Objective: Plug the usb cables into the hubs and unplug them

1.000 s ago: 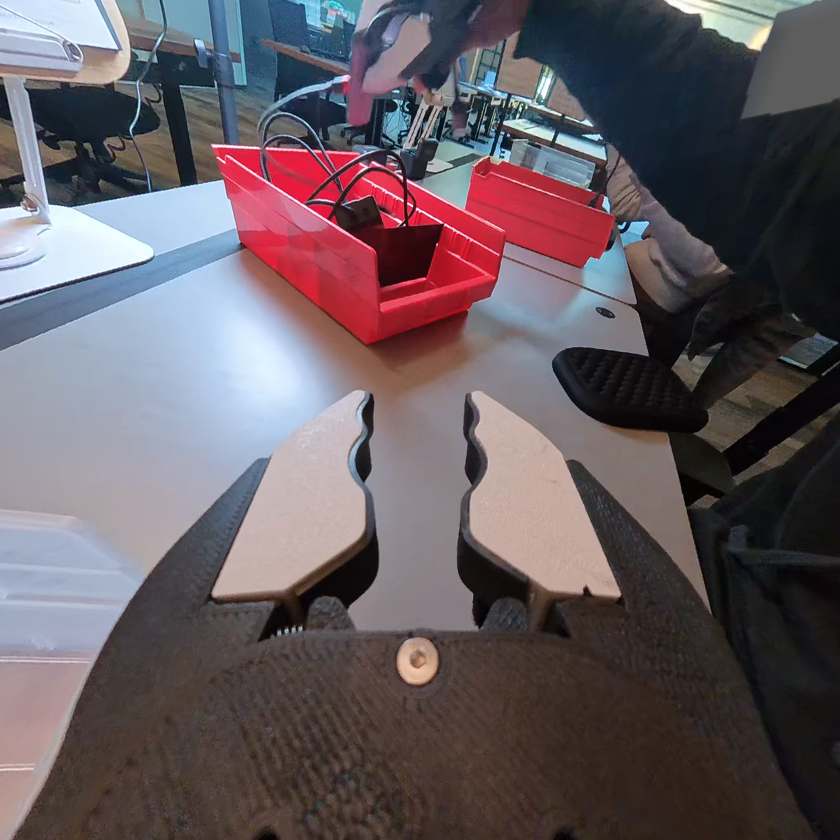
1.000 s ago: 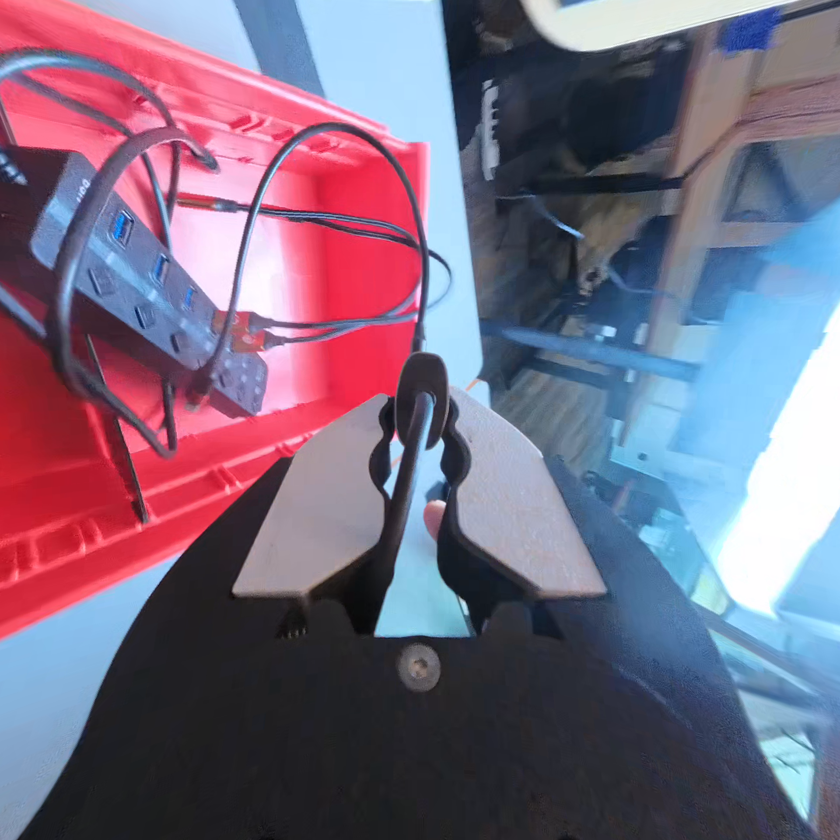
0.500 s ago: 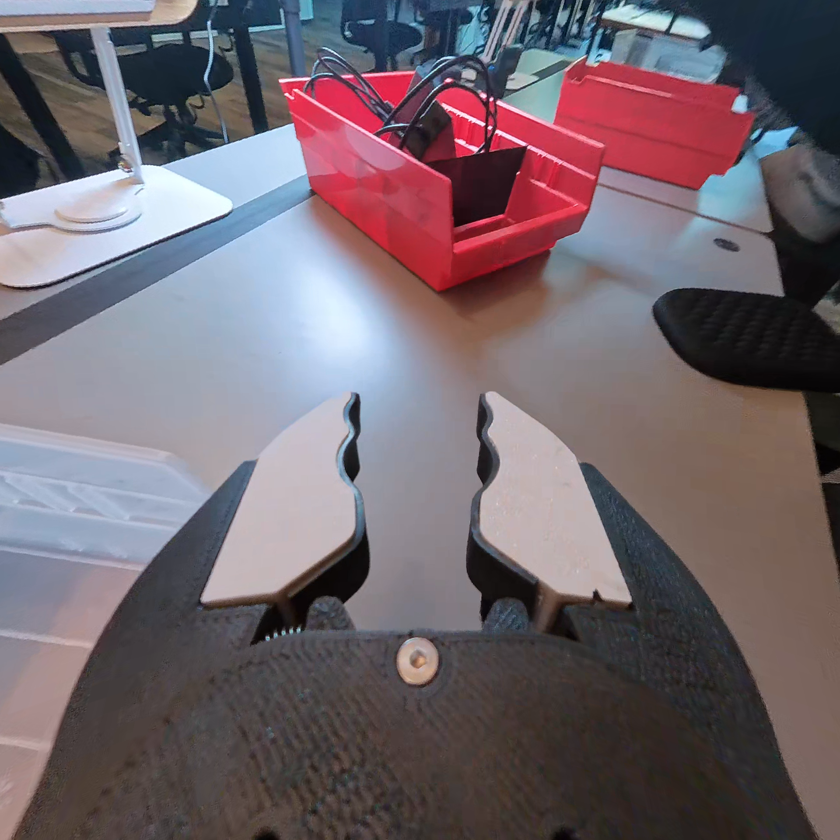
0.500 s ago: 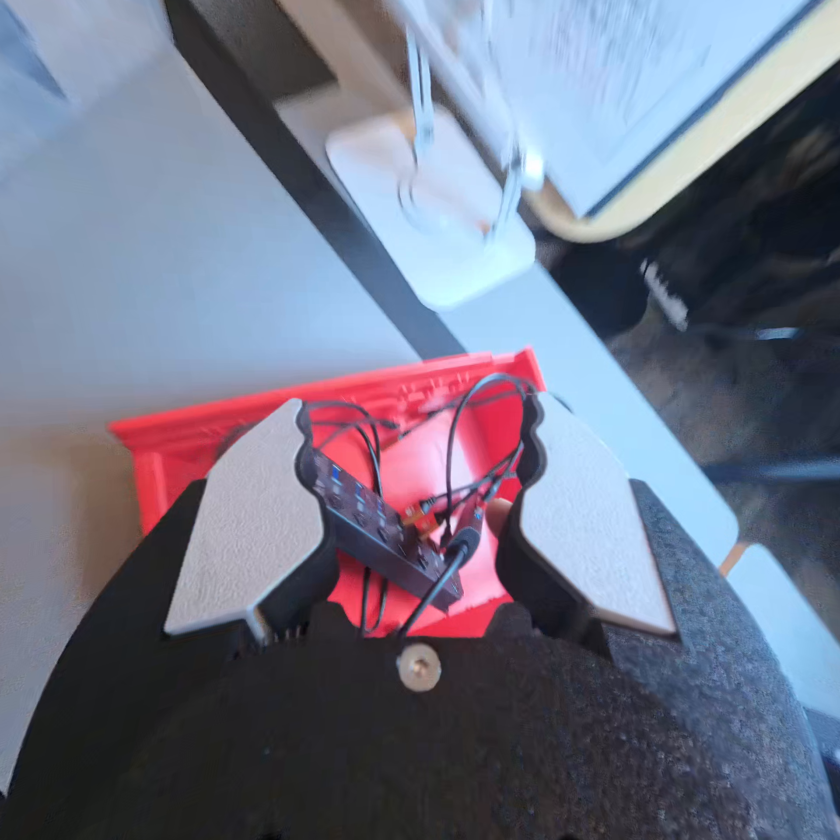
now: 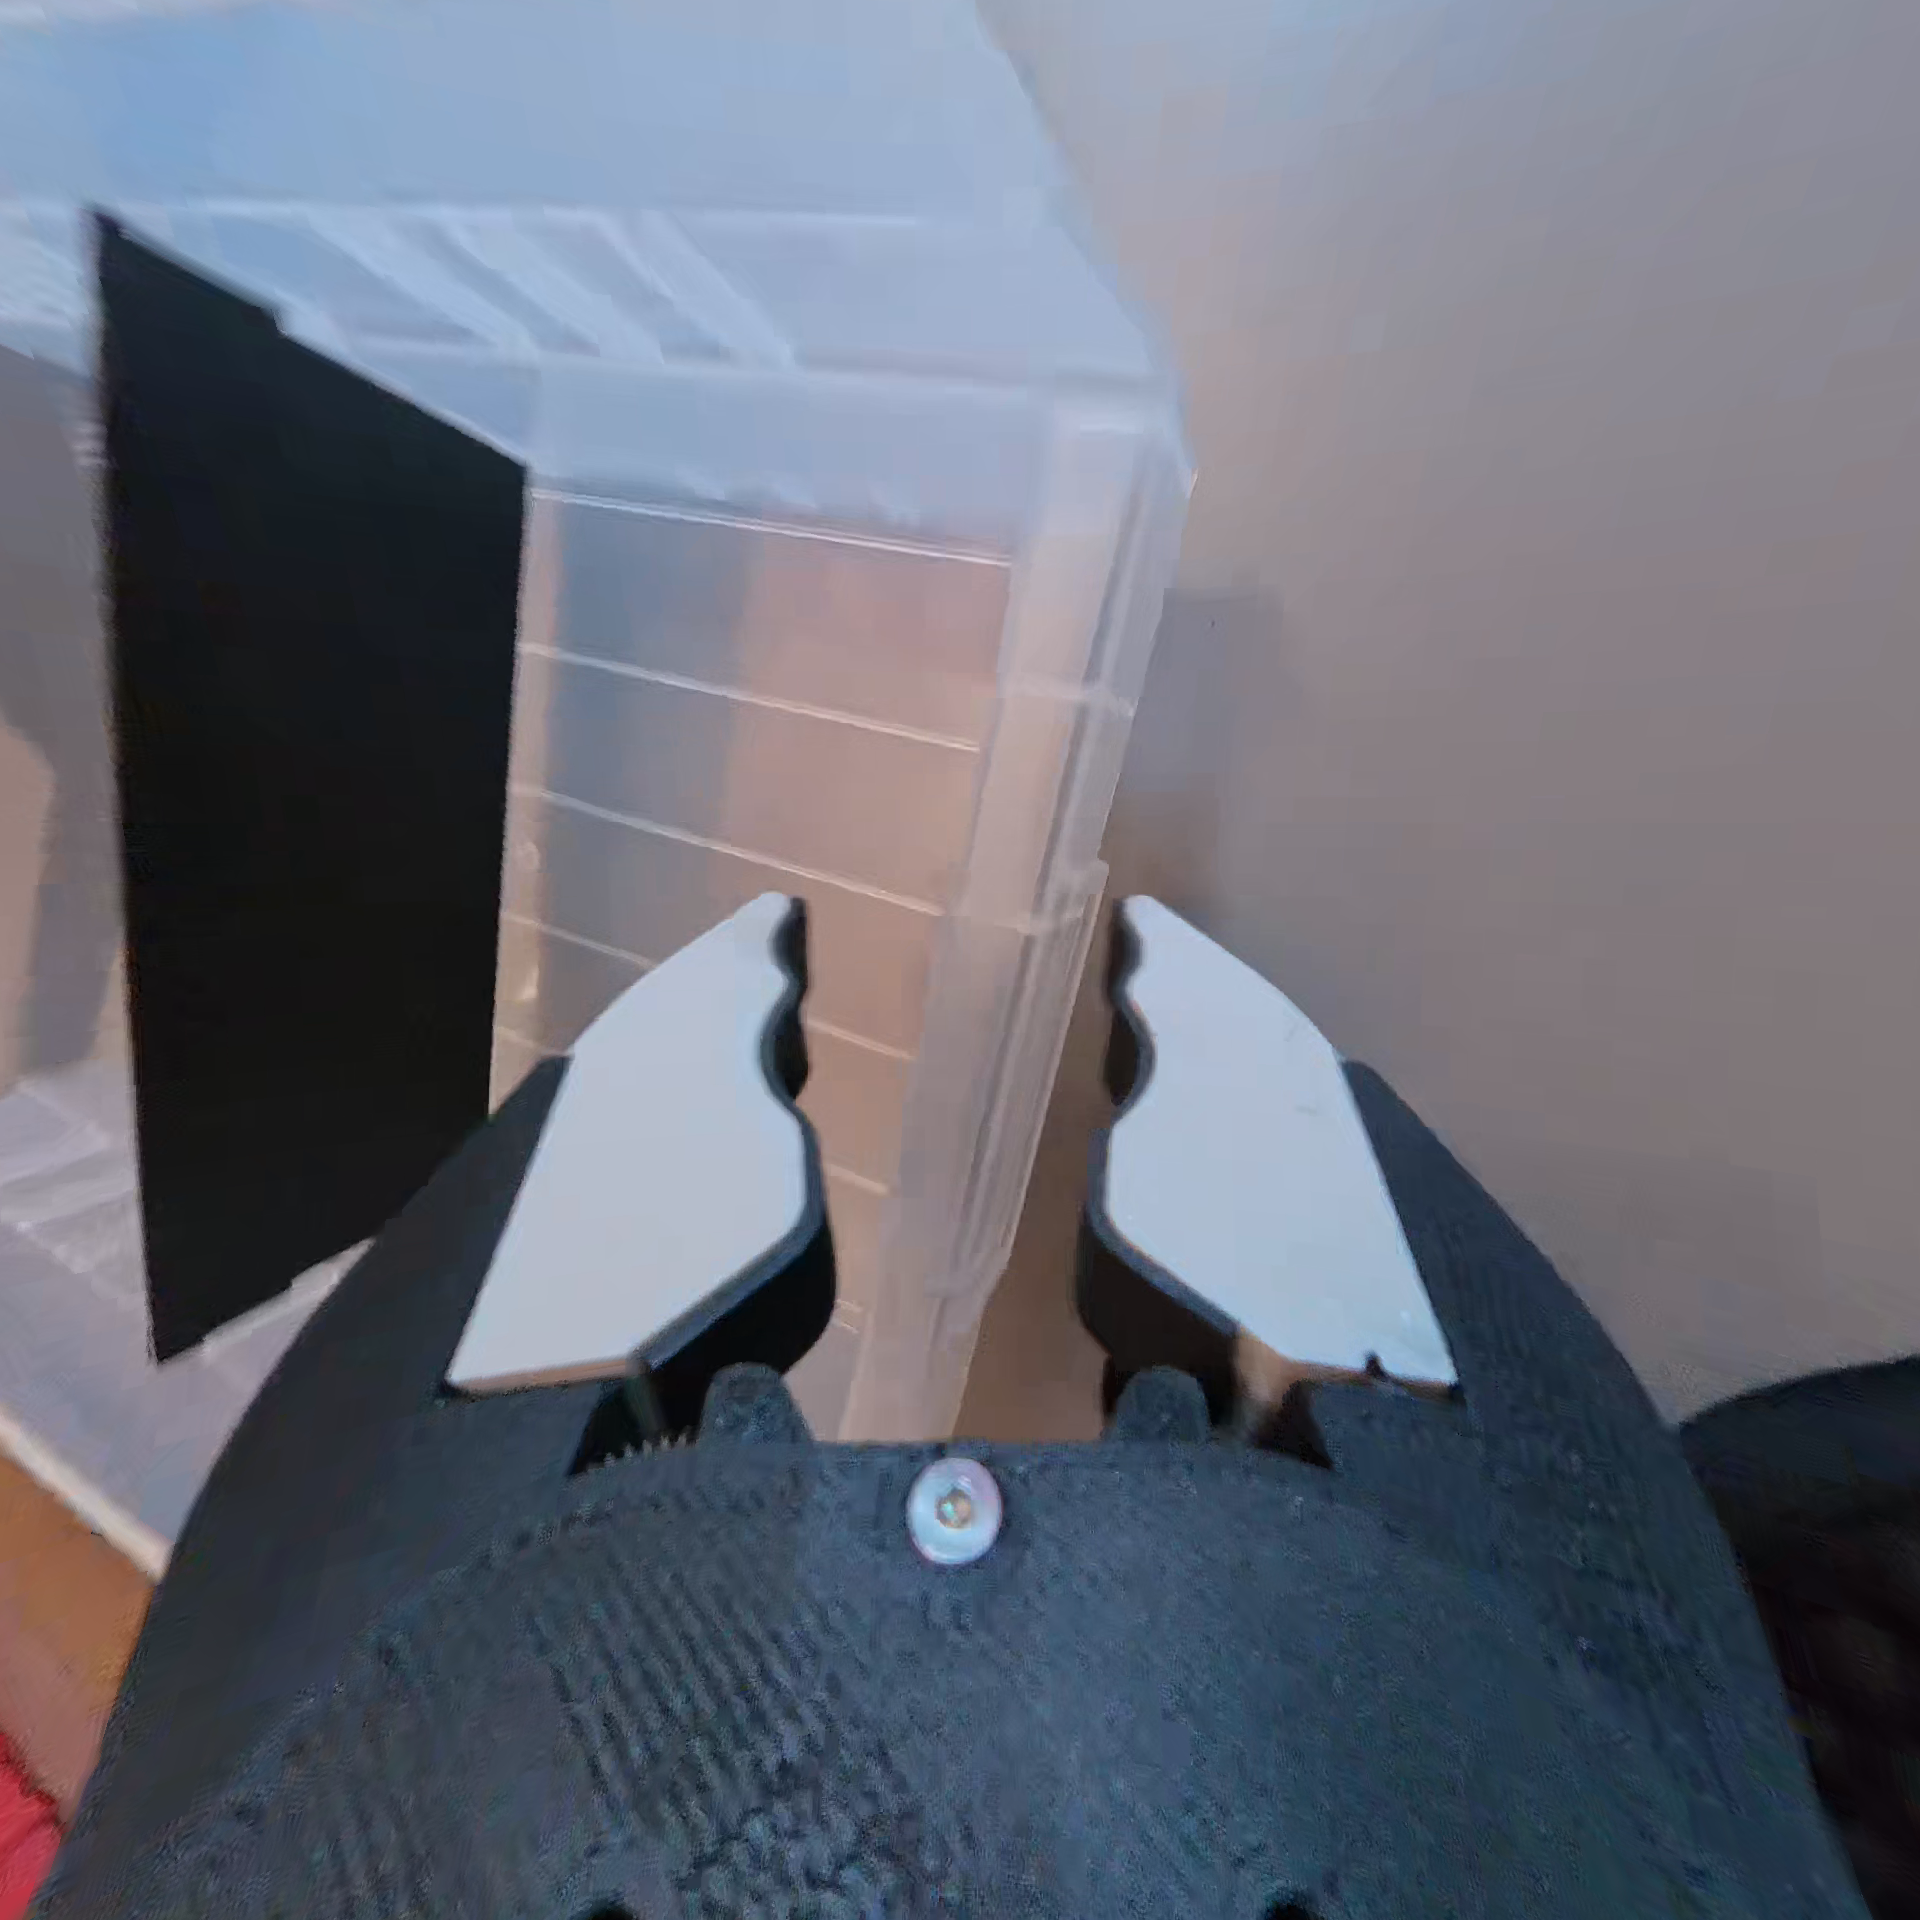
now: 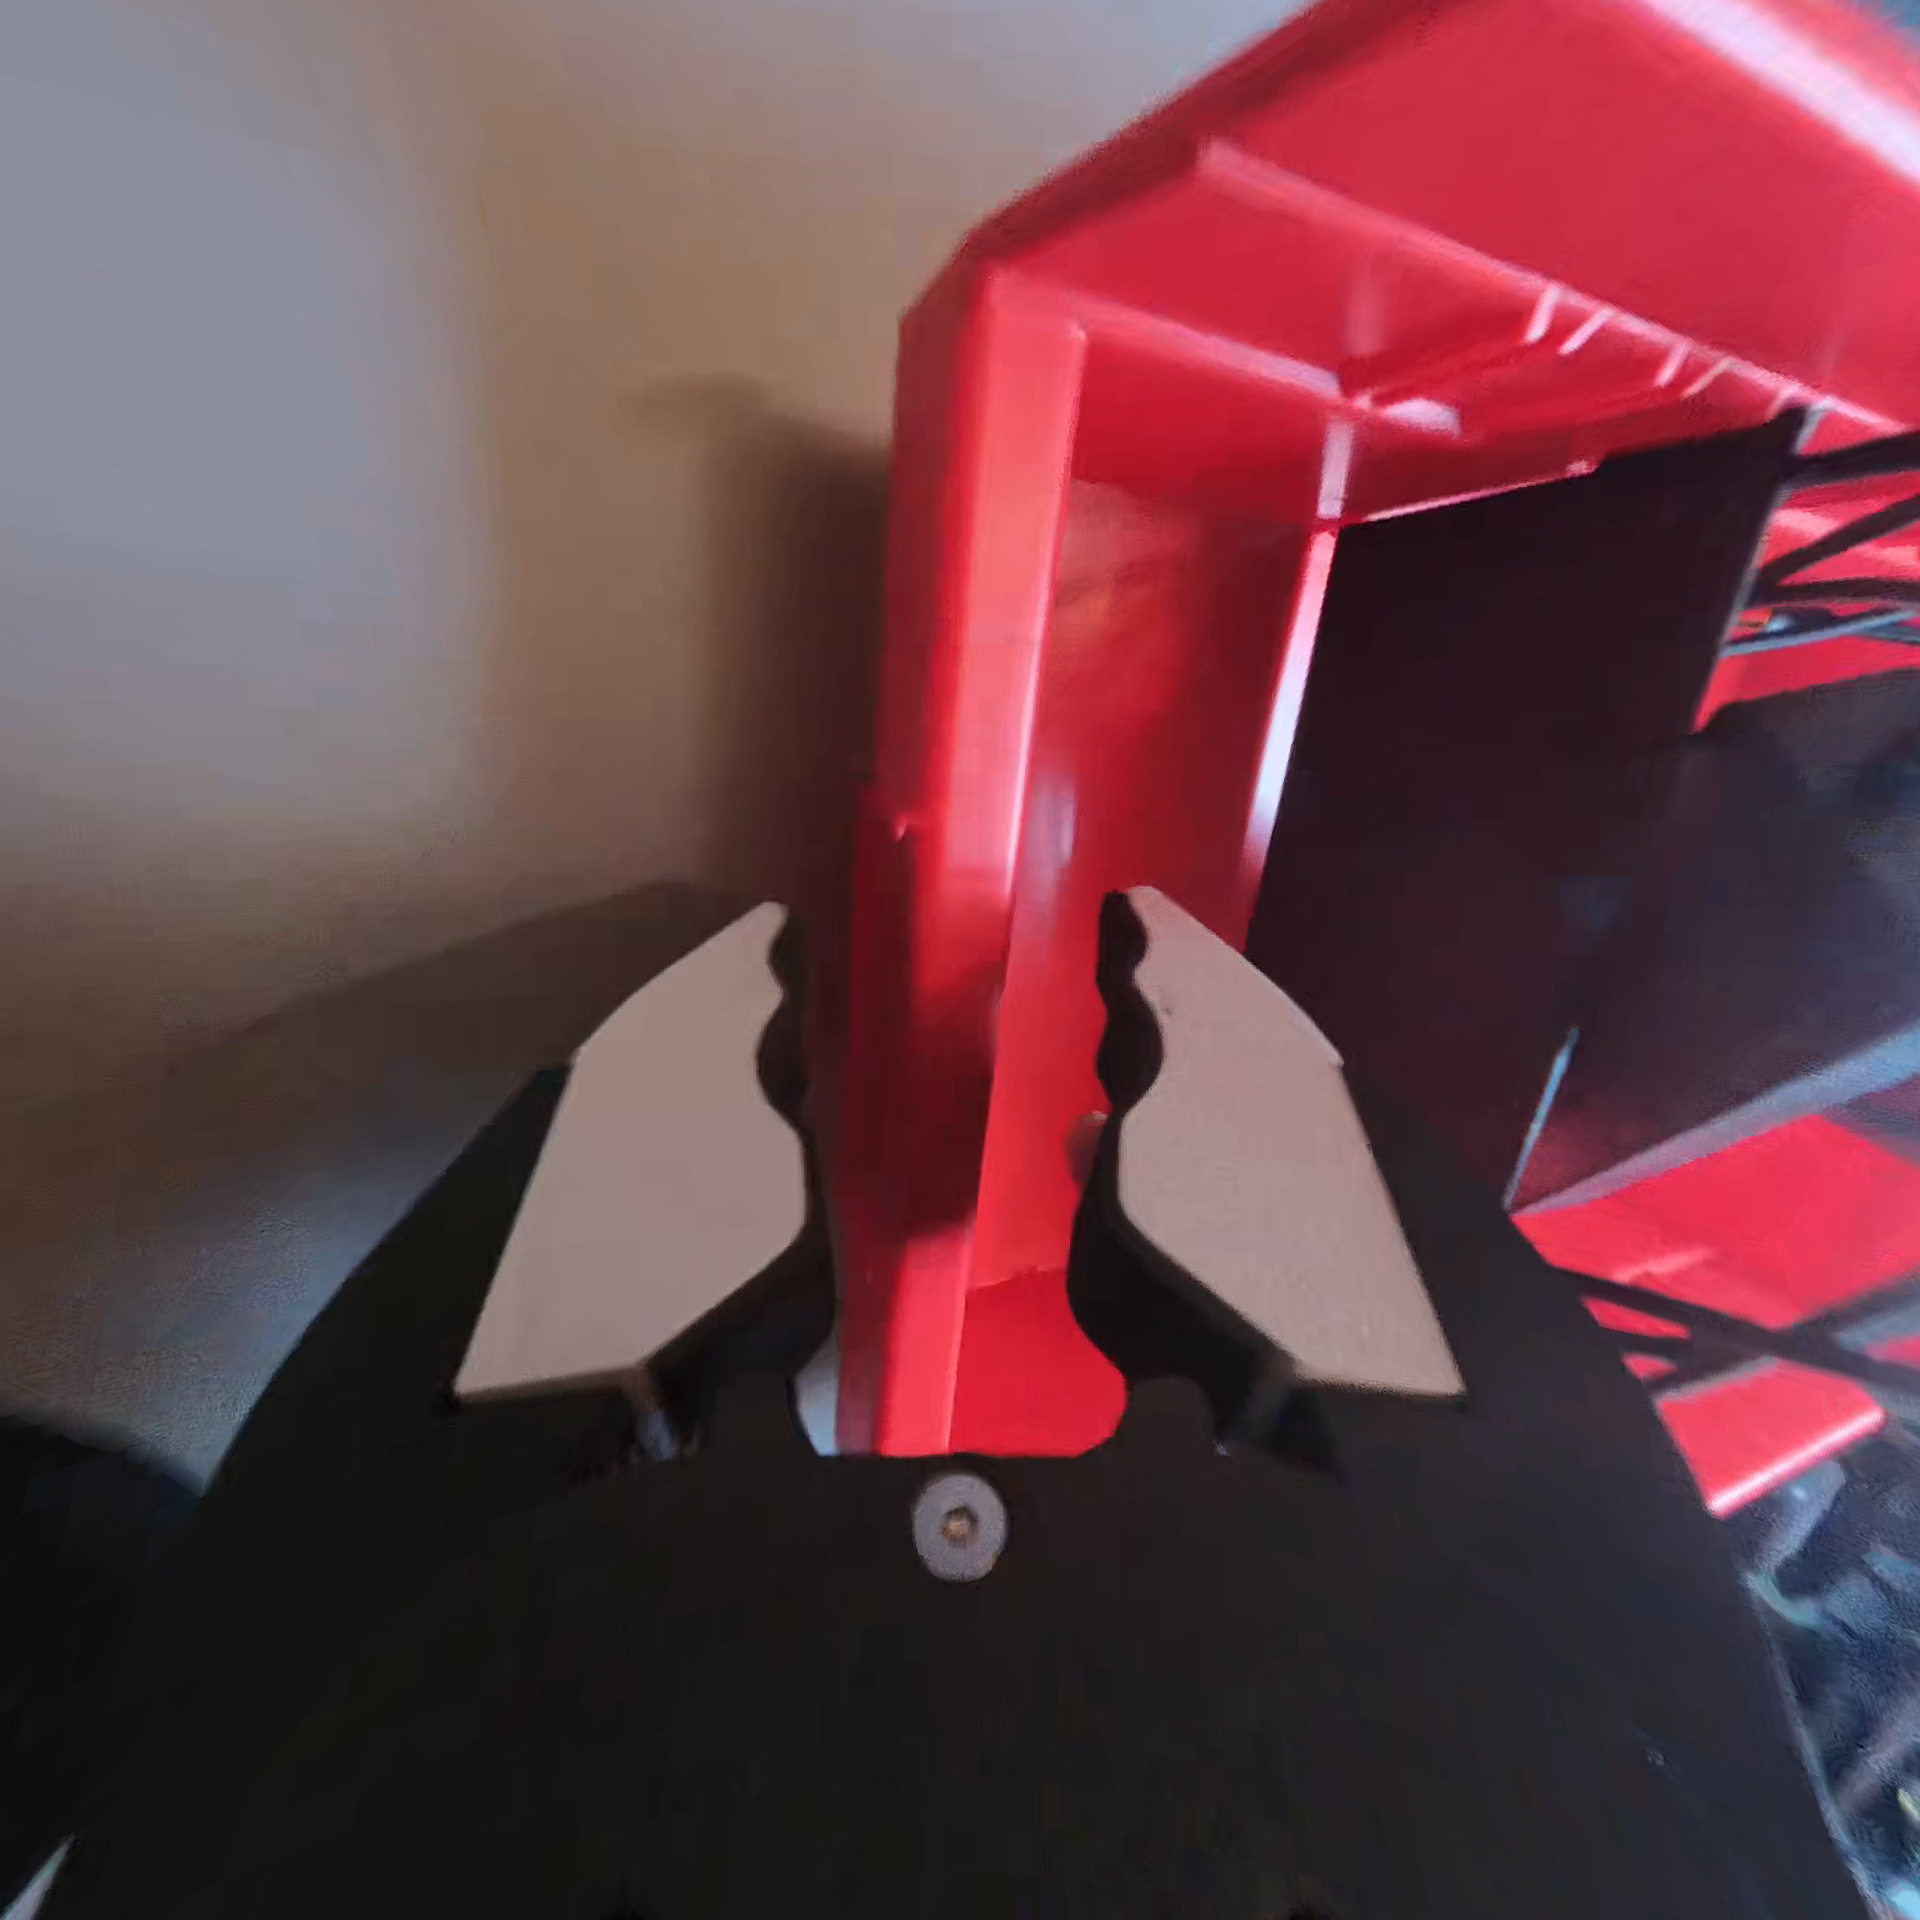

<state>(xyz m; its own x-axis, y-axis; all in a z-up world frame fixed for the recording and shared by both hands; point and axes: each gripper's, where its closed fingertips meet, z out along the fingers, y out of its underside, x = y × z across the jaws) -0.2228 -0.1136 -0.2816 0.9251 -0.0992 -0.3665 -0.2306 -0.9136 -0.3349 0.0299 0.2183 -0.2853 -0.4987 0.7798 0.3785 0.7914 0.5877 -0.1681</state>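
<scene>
our left gripper point(image 5: 956, 914) gapes at a clear plastic bin point(image 5: 790, 582); our right gripper point(image 6: 945, 914) straddles, unclenched, a red plastic bin's wall point(image 6: 966, 727).

The left gripper point(image 5: 956, 914) pointed forward with its jaws apart and nothing between them. The right gripper point(image 6: 945, 909) likewise had its jaws spread.

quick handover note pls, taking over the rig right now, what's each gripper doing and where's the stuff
Left gripper: open, empty, fingers either side of a corner of the clear plastic bin.
Right gripper: open, fingers straddling the end wall of the red bin, not clamped.
Black cables lie in the red bin behind a black panel; the hub is not in view.
Done: cannot tell. Left: grasp a cable, plug, unplug.
</scene>
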